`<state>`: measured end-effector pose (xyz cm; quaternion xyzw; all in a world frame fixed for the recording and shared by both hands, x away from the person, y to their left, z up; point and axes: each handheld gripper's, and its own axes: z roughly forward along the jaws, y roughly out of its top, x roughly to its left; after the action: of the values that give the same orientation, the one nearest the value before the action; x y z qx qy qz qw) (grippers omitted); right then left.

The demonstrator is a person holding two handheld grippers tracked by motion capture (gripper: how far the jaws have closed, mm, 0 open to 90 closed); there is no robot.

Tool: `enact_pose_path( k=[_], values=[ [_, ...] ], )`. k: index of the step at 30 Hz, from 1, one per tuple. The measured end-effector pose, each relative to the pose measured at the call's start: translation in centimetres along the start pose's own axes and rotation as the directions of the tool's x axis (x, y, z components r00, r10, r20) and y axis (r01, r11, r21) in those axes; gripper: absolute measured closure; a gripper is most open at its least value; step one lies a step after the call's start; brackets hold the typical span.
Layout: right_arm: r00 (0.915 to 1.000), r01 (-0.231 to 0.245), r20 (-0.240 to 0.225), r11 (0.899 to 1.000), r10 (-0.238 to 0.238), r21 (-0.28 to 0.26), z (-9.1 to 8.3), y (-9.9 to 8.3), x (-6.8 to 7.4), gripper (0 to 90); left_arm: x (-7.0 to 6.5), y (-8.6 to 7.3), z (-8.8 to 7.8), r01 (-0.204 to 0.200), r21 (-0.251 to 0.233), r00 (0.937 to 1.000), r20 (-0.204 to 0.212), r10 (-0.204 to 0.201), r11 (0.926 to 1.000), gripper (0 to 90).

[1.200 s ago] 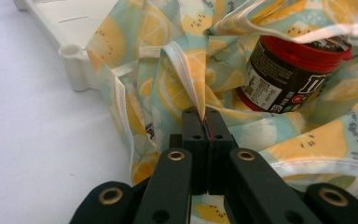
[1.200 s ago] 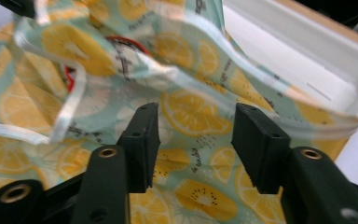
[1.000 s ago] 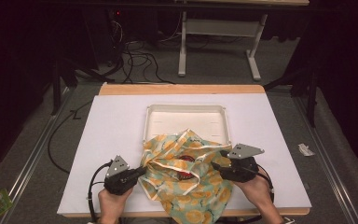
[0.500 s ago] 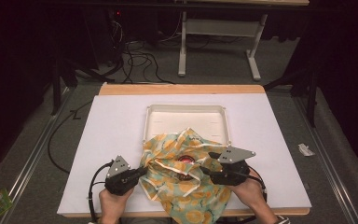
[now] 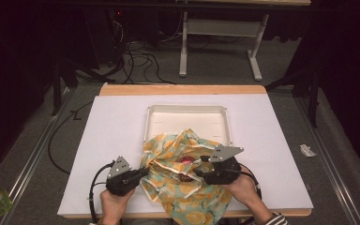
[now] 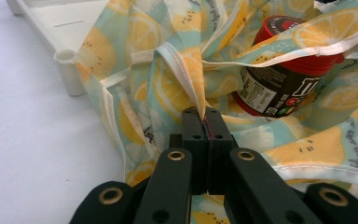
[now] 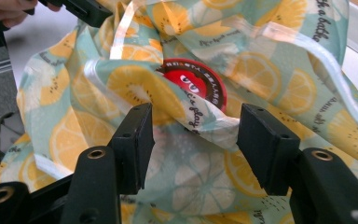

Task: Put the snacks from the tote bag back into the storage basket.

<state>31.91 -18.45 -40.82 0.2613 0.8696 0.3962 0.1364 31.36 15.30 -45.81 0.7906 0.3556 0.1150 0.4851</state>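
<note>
High view shows a white desk (image 5: 112, 140) with a pale tray (image 5: 187, 115) in the middle. A soft cloth bag (image 5: 178, 187) with lemon pictures lies in front of the tray, low in the frame, with its far edge draped over the tray's near rim. Inside the bag sits a dark jar (image 6: 279, 88) with a red lid (image 7: 193, 83).

At the lower left of the frame, the left gripper (image 5: 143, 172) has its fingers (image 6: 193, 135) pressed tight together on a fold of the bag's white-trimmed edge. At the lower right, the right gripper (image 5: 201, 176) has its fingers (image 7: 133, 140) apart. They have just been closing a little, and a loose bit of the bag's rim lies between them, right in front of the lid, but they are not squeezing it yet.

I think the bag is very light and floppy. It will crumple and slide, so a firm pinch on the thicker sewn trim seems best. The jar looks hard and heavier than the bag, so it could roll or drop out if the bag tips. Holding both sides of the opening should keep the jar safe inside.
</note>
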Motion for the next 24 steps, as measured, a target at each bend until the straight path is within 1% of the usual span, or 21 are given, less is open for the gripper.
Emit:
enact_pose_path(
  k=[6, 9, 12, 14, 16, 17, 18, 21, 24],
  values=[
    [0.9999, 0.002, -0.012, 0.999, -0.003, -0.043, 0.0, 0.5, 0.7, 42.0, 0.1, 0.0, -0.2, -0.001, -0.003, 1.0000, -0.001, 0.001, 1.0000, 89.7],
    [0.9995, 0.025, -0.016, 0.998, -0.026, -0.058, 0.2, 0.9, 1.2, 41.8, 0.0, 0.0, -0.1, 0.000, -0.007, 1.0000, 0.001, 0.000, 1.0000, 89.7],
    [0.9992, 0.031, -0.024, 0.999, -0.032, -0.042, 0.7, 1.1, 1.4, 42.9, 0.0, 0.0, -0.1, 0.000, -0.006, 1.0000, 0.004, 0.000, 1.0000, 89.7],
    [0.9990, 0.027, -0.034, 0.999, -0.028, -0.022, 1.2, 1.1, 1.4, 46.0, 0.0, 0.0, -0.2, 0.001, -0.006, 1.0000, 0.001, -0.001, 1.0000, 89.7],
    [0.9988, 0.026, -0.040, 1.000, -0.026, -0.013, 1.7, 0.9, 1.3, 50.2, 0.1, 0.0, -0.3, 0.001, -0.007, 1.0000, 0.000, -0.001, 1.0000, 89.7],
    [0.9990, 0.034, -0.030, 0.999, -0.034, -0.022, 1.7, 0.8, 1.3, 56.2, 0.1, 0.0, -0.3, 0.001, -0.009, 1.0000, 0.000, -0.001, 1.0000, 89.7],
    [0.9993, 0.028, -0.025, 0.999, -0.028, -0.023, 1.6, 0.8, 1.3, 60.3, 0.1, 0.0, -0.3, 0.000, -0.009, 1.0000, -0.001, 0.000, 1.0000, 89.7],
    [0.9993, 0.030, -0.018, 0.999, -0.031, -0.030, 1.5, 0.6, 1.1, 70.4, 0.1, 0.0, -0.3, 0.002, -0.011, 1.0000, -0.001, -0.002, 0.9999, 89.7],
    [0.9986, 0.048, -0.020, 0.998, -0.048, -0.033, 1.3, 0.4, 1.1, 79.5, 0.1, 0.0, -0.2, 0.003, -0.008, 1.0000, 0.002, -0.003, 1.0000, 89.7]
  ],
)
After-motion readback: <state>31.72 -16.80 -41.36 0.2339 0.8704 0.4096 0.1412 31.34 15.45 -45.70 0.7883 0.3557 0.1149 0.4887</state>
